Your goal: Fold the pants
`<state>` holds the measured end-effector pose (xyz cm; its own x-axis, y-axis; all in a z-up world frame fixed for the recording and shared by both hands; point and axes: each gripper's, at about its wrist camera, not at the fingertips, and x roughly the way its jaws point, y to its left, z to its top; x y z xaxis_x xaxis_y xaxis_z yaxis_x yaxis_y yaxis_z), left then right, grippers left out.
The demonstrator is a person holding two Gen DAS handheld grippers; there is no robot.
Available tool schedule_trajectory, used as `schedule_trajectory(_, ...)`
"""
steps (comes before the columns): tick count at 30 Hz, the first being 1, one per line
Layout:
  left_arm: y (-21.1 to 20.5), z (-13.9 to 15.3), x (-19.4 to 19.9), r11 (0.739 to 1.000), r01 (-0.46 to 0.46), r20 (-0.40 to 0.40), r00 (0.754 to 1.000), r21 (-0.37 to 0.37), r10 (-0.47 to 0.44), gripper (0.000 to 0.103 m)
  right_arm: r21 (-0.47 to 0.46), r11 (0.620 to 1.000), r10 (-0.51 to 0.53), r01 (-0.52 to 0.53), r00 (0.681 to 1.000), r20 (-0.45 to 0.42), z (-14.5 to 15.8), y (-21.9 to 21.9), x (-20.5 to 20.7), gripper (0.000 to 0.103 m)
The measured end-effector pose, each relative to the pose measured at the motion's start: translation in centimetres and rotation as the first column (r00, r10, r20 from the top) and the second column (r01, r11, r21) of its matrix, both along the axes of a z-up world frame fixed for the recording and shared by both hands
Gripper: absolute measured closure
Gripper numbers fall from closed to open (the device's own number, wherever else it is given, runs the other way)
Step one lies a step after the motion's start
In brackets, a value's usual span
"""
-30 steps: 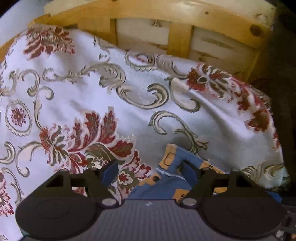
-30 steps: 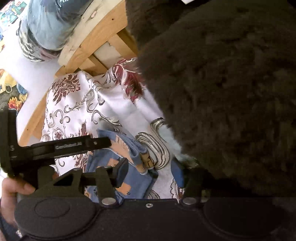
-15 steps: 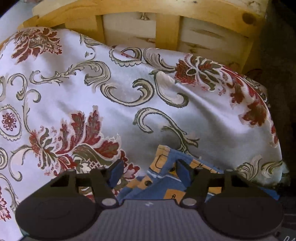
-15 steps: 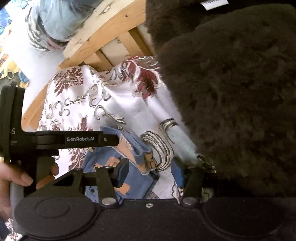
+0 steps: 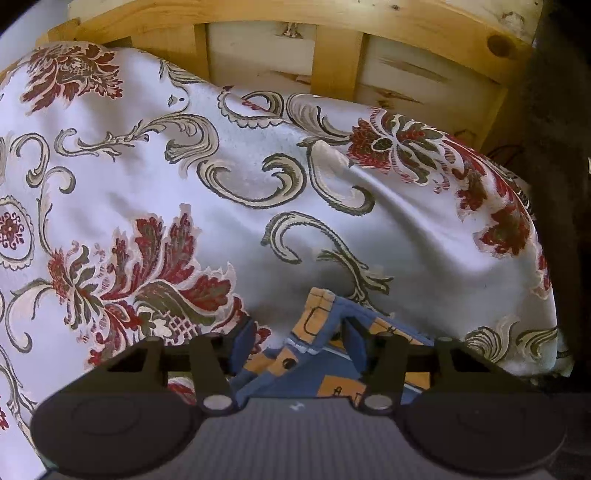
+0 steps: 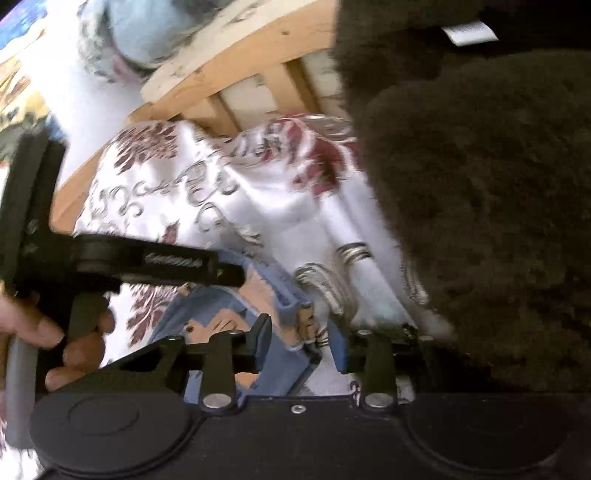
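Two grippers on one small pair of pants (image 5: 325, 343) right now, blue with orange cartoon patches, lying on the floral bedspread (image 5: 236, 229) near its right-hand edge, close to the dark fuzzy blanket (image 6: 480, 221).

What changed in the last second: the left gripper (image 5: 297, 341) has crept forward, so the folded corner of the pants now sits higher between its fingers. The wooden headboard (image 5: 332, 55) also fills more of the left wrist view than before. The right wrist view has gone blurry, so that hand is mid-swing, and the left tool, with the person's hand (image 6: 51, 332) on its handle, now looms bigger in it.

Jaws: the left one is spread wide with cloth between the fingers, but the pads aren't pressing on it, so no grip yet as far as I can see. The right gripper (image 6: 299, 345) is parted about halfway, straddling the thick bundled edge of the pants (image 6: 280, 295); same deal, around it and not clamped.

My read is both are lining up on that bunched edge for the next fold, which isn't done yet; the garment is still lumpy.

Containers: none really. Closest is a bagged bundle (image 6: 147, 33) perched on the headboard, contents unclear.
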<state>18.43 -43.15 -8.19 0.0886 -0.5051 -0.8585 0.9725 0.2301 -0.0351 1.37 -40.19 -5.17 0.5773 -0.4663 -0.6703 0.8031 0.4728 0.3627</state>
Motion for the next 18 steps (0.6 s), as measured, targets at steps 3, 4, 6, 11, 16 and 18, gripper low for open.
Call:
schedule_trajectory(3,0.0,0.0,0.2,1.000,-0.002,-0.008,1.000,-0.002,0.002,0.047,-0.024,1.000,0.003,-0.003,1.000,-0.014,0.1,0.0,0.4,0.066)
schedule_trajectory(4,0.0,-0.1,0.2,1.000,-0.002,-0.008,1.000,-0.002,0.002,0.047,-0.018,1.000,-0.003,0.003,1.000,-0.010,0.0,-0.2,0.2,0.066)
schedule_trajectory(6,0.0,-0.1,0.2,1.000,-0.003,-0.009,1.000,-0.002,0.003,0.047,-0.009,1.000,-0.008,0.008,1.000,-0.003,-0.2,-0.7,0.3,0.069)
schedule_trajectory(11,-0.1,-0.2,0.3,1.000,-0.017,-0.016,1.000,-0.003,0.016,0.050,-0.035,0.999,0.025,-0.026,0.999,-0.031,-0.2,-0.6,1.2,0.087)
schedule_trajectory(16,0.4,0.3,0.6,0.998,-0.060,-0.052,0.997,-0.008,0.059,0.050,-0.082,0.994,0.064,-0.068,0.997,-0.052,0.1,0.2,1.4,0.091)
schedule_trajectory(18,1.3,1.0,1.1,0.995,-0.099,-0.088,0.991,-0.010,0.098,0.042,-0.127,0.985,0.104,-0.112,0.992,-0.074,0.5,1.1,1.7,0.091)
